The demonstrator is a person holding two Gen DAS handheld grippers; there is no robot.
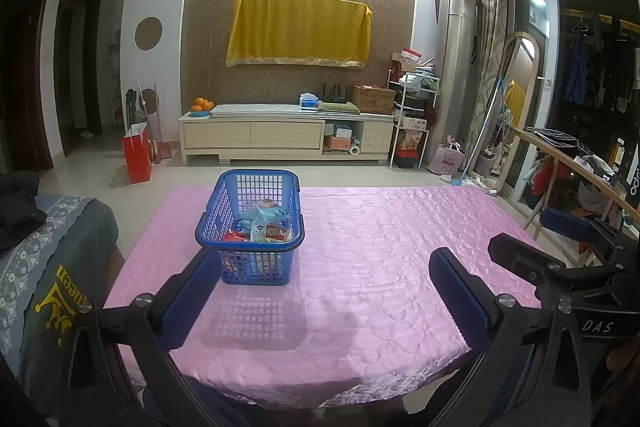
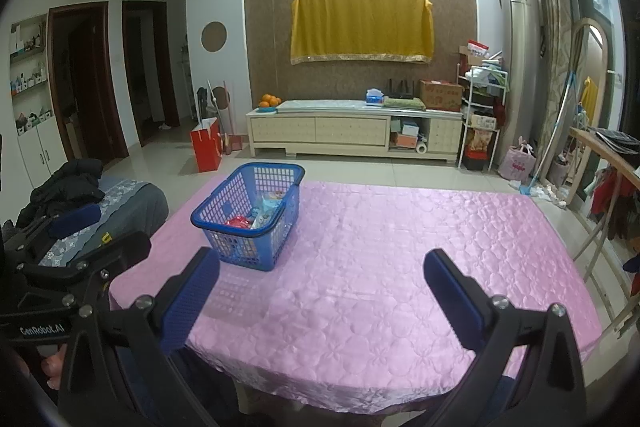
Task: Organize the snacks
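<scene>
1. The snacks (image 1: 262, 225) are all in the blue basket (image 1: 256, 269), a small pile of packets: a red one low on the left, a pale blue one leaning up at the back. Can't read any labels, too small.
2. The blue basket sits on the table (image 1: 380, 267), toward the left and far half of it, handle folded down over the rim. The table has a shiny pink quilted cloth on it, and you can see the basket's reflection in the cloth just in front.
3. The left hand-held gripper (image 1: 324, 287) hangs over the near edge of the table, jaws spread wide with nothing between them. Its left finger (image 1: 192, 291) sits just short of the basket's near corner in that view; can't tell if it touches.
4. The right hand-held gripper (image 2: 320, 287) is wide open and empty too, over the near part of the table, to the right of the basket and apart from it.
5. Off the left of the table there's a bed (image 2: 132, 195) with a dark jacket (image 2: 68, 183) on it.
6. Across the tiled floor stands a cream TV cabinet (image 1: 280, 135) with a bowl of oranges (image 1: 201, 106), and a yellow cloth (image 1: 298, 31) hangs on the wall above.
</scene>
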